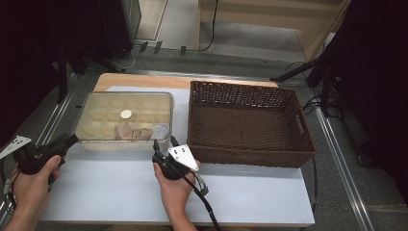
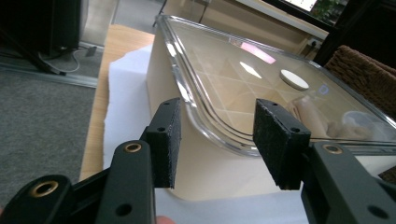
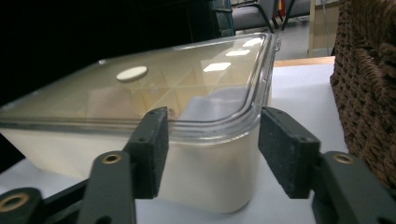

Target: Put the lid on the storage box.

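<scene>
A cream box point(image 1: 120, 144) with a clear lid and a grid of compartments stands on the white mat; a small white disc point(image 1: 126, 114) lies on the lid, and pale folded items lie inside. My left gripper point(image 1: 72, 139) is at the box's near left corner. In the left gripper view its jaws point(image 2: 217, 140) straddle that corner, and both pads lie against the box point(image 2: 210, 172). My right gripper point(image 1: 163, 142) is at the near right corner. Its jaws point(image 3: 210, 149) stand either side of the box point(image 3: 201, 172), with a small gap at the right pad.
A large, dark brown wicker basket point(image 1: 250, 159) with nothing in it stands just right of the box, close to my right gripper. The white mat point(image 1: 120, 192) covers a wooden table point(image 1: 144, 81). Cables and dark stands lie on the floor beyond.
</scene>
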The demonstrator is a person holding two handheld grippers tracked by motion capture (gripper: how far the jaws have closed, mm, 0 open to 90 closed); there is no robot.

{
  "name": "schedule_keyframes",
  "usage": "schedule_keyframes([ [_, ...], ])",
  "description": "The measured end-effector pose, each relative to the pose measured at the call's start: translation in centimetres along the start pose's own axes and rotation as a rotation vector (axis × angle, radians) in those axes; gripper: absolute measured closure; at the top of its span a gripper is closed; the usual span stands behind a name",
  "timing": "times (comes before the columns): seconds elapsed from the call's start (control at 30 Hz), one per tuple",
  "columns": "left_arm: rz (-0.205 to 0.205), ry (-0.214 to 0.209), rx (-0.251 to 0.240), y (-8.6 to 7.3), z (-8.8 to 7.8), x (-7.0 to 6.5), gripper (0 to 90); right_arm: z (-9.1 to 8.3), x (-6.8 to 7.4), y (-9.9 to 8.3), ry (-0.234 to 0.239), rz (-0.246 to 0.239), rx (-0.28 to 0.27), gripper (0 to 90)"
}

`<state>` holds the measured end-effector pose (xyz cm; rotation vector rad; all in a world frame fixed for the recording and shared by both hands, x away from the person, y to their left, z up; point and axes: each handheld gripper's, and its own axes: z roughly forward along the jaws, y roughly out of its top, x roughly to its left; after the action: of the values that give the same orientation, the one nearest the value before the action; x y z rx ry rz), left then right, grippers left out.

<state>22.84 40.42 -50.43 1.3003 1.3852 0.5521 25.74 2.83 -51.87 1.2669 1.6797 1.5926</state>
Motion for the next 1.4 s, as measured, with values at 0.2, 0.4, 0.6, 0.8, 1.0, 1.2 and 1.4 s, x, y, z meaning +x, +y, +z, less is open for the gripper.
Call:
schedule_keyframes([
  [0.2,0.018,-0.001,0.000,0.0,0.0,0.0,58.7,-0.7,-0.4,-0.3,0.012,-0.024,0.031,66.6],
  [0.4,0.037,0.034,-0.011,0.1,-0.7,0.1,75.9,-1.4,-0.7,-0.3,0.011,-0.023,0.058,87.5],
  [0.6,0.056,0.053,-0.007,0.1,-1.1,0.2,86.6,-1.1,-0.6,-0.6,0.031,-0.022,0.074,90.0],
  [0.8,0.056,0.070,-0.003,0.0,-1.3,0.4,89.3,-1.8,-0.2,-0.3,-0.045,-0.075,0.010,90.0],
  [1.0,0.076,0.103,0.011,-0.4,-1.4,0.2,90.0,-1.3,-0.2,0.3,-0.166,-0.131,0.003,90.0],
  [1.2,0.064,0.136,-0.005,0.3,-0.4,0.9,90.0,0.2,-0.1,0.2,-0.240,-0.132,0.001,90.0],
  [1.4,0.099,0.122,0.005,0.1,0.3,0.5,90.0,0.4,0.0,0.0,-0.211,-0.163,0.005,90.0],
])
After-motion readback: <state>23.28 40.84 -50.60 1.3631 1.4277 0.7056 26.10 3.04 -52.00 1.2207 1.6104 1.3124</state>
